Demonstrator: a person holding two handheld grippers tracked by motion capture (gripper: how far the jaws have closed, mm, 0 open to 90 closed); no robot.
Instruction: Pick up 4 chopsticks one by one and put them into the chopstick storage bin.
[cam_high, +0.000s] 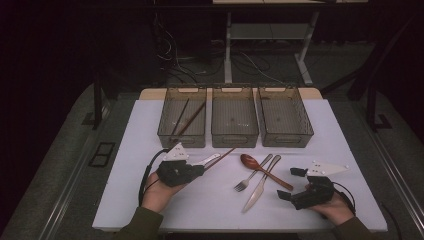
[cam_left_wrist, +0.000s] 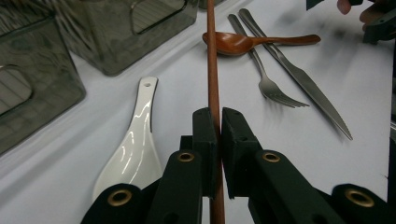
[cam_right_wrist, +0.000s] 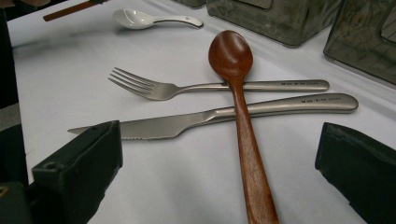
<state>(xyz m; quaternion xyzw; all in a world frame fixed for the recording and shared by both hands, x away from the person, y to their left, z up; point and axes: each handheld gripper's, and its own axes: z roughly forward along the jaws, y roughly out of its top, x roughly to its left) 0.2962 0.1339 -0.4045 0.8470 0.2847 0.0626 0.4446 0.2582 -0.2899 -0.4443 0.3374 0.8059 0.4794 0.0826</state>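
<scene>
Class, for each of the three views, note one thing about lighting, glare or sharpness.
High view: dim, dark surroundings, white table brightest. Left gripper view: glare streaks on the white spoon. Right gripper view: wooden spoon sharp, hand-held gripper's near jaws soft.

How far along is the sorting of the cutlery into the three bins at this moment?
Done: two chopsticks lie in the left bin. In hand: the left gripper is shut on a third chopstick. Left: the white spoon, wooden spoon, fork and knife lie on the table; the right gripper is open over them.
</scene>
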